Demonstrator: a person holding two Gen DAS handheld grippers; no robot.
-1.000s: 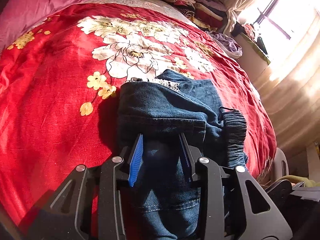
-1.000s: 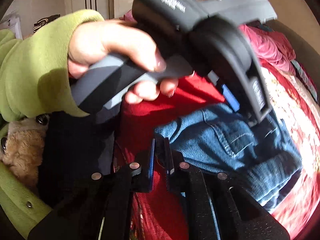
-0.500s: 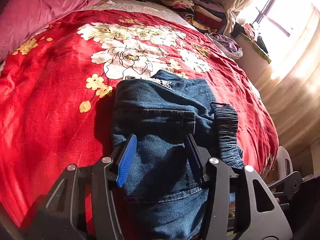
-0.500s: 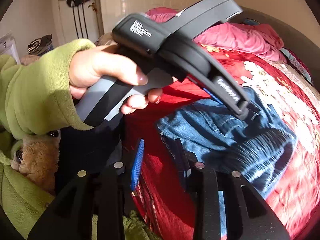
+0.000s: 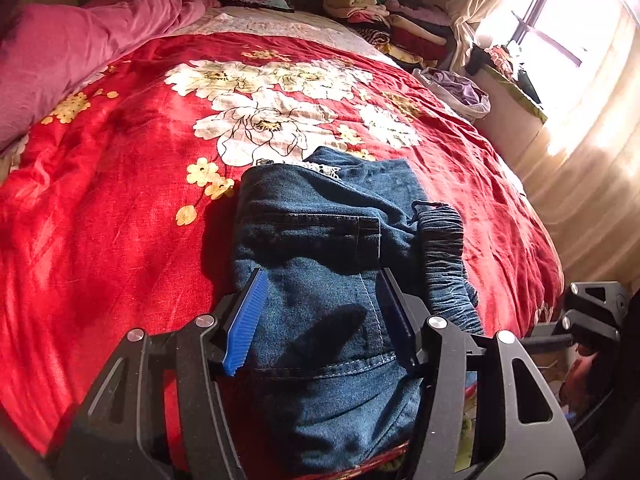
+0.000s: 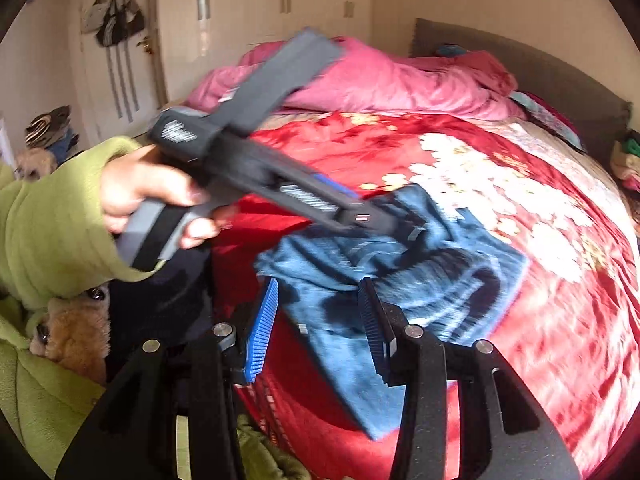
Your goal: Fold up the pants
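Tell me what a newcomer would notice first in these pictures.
The red bedspread with big white flowers fills both views. Folded blue jeans lie on it near its front edge, with the left gripper hanging over them, its jaws opening and pressing on nothing. A pink quilt is bunched at the head of the bed.

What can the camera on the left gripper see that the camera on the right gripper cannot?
Only the left wrist view shows the sunlit window and the stack of folded clothes beside it. Only the right wrist view shows the white door, the lime-green fleece sleeve and the hand carrying the left gripper. Both show the folded blue denim pants on the red floral bedspread.
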